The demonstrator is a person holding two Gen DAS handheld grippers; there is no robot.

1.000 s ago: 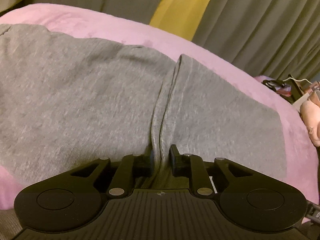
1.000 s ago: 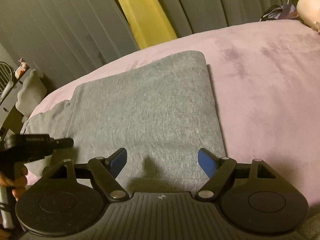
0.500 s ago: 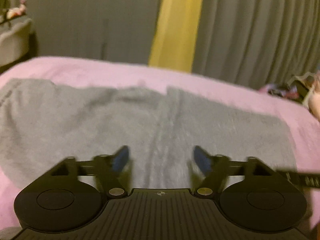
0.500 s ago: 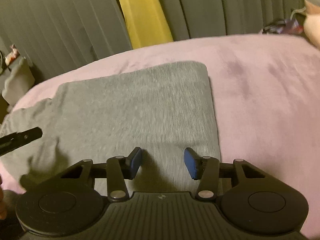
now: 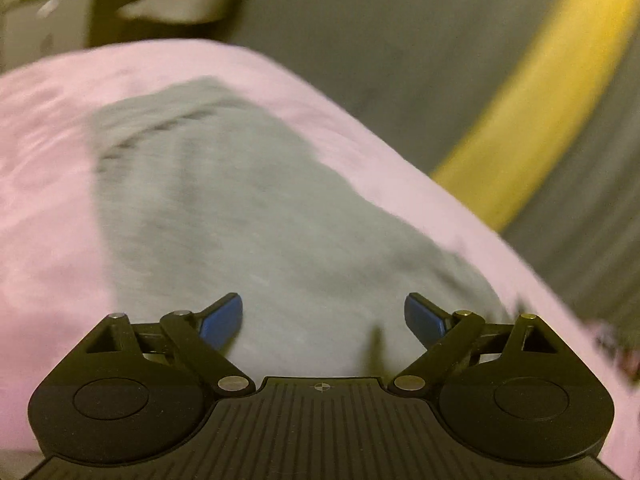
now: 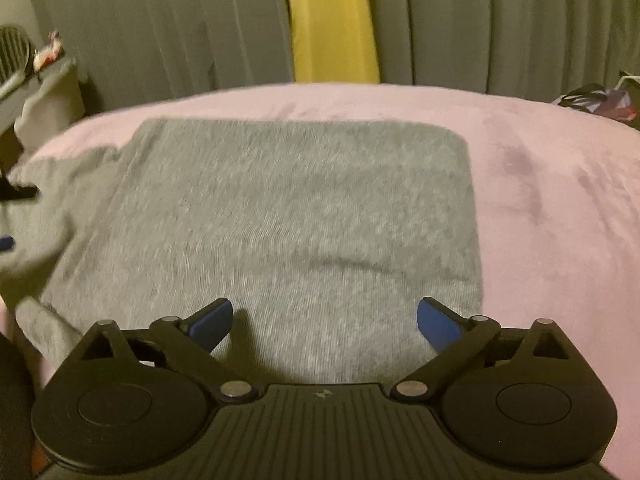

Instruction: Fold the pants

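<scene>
Grey pants [image 6: 280, 216] lie folded into a flat rectangle on a pink blanket [image 6: 560, 184]. In the left wrist view the pants [image 5: 256, 216] are blurred by motion and stretch away from the gripper. My left gripper [image 5: 323, 320] is open and empty above the near end of the pants. My right gripper [image 6: 325, 320] is open and empty above the near edge of the folded pants. The tip of the left gripper [image 6: 8, 220] shows at the left edge of the right wrist view.
Grey curtains [image 6: 480, 20] with a yellow strip [image 6: 332, 20] hang behind the bed. A shelf with small items [image 6: 36, 68] stands at the left. Dark clutter [image 6: 600, 100] lies at the far right edge of the blanket.
My left gripper let go of the pants fold, opened wide and swung left. My right gripper closed partway, then opened again and drew back a little.
</scene>
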